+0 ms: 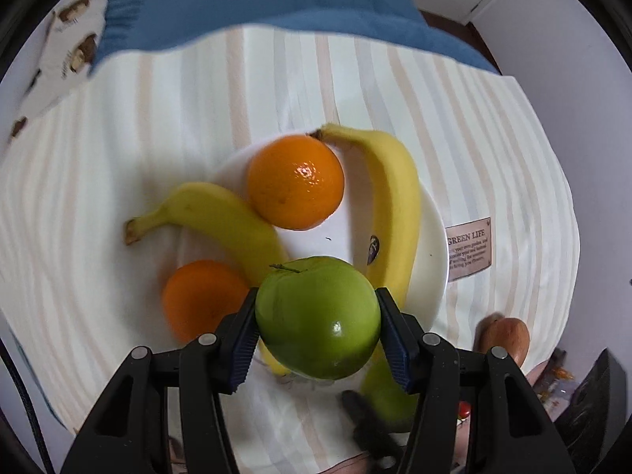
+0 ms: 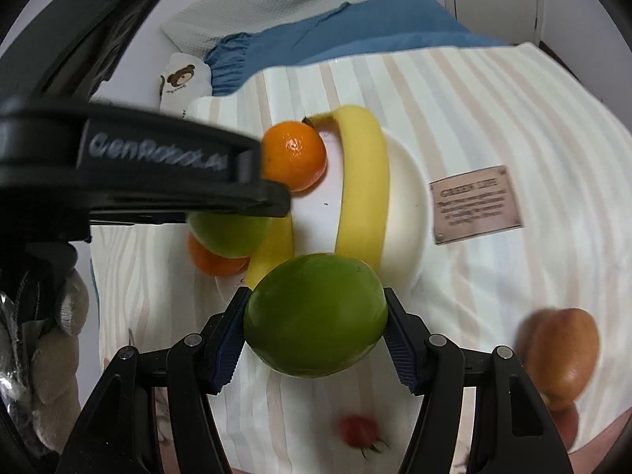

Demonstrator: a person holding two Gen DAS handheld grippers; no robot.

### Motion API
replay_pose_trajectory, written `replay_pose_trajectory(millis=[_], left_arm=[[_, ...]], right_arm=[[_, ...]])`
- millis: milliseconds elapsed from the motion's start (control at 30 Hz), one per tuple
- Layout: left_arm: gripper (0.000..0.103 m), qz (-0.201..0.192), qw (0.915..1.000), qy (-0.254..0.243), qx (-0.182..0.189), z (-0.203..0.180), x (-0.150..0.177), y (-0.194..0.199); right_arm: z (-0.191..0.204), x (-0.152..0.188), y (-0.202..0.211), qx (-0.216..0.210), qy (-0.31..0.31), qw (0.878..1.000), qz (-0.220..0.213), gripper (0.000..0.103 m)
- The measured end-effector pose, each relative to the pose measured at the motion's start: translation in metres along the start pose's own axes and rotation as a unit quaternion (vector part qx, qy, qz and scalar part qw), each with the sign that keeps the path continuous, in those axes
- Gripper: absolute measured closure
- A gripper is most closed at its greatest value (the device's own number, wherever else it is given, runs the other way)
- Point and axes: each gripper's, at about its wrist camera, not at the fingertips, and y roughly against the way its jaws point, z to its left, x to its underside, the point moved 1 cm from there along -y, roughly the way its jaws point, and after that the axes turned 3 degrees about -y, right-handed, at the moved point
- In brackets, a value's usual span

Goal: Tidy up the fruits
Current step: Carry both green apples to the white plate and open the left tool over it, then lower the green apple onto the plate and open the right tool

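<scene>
My left gripper point(image 1: 318, 322) is shut on a green apple point(image 1: 318, 318) and holds it above the near rim of a white plate point(image 1: 432, 237). The plate carries two bananas point(image 1: 395, 201) and an orange point(image 1: 295, 181); a second orange point(image 1: 197, 296) sits at its left edge. My right gripper point(image 2: 315, 318) is shut on a second green apple point(image 2: 315, 314) just in front of the plate point(image 2: 407, 197). The left gripper's body point(image 2: 138, 170) crosses the right wrist view, with its apple point(image 2: 229, 233) under it.
A striped cream cloth point(image 2: 513, 118) covers the surface, with a pink "GREEN LIFE" label point(image 1: 469, 248). A red apple point(image 2: 561, 355) lies right of the plate and a small red fruit point(image 2: 357, 428) lies near me. Blue fabric point(image 1: 237, 4) and a bear-print cloth point(image 1: 67, 51) lie behind.
</scene>
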Motion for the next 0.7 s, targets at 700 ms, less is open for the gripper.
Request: replay_pose_trajectory(millis=[700], left_arm=[[0.036,0.027,0.9996,-0.006,-0.006,-0.003,-0.003,-0.030]], right_arm=[[-0.006,0.003,-0.043,0.002,-0.026,0.999,0.040,0.031]])
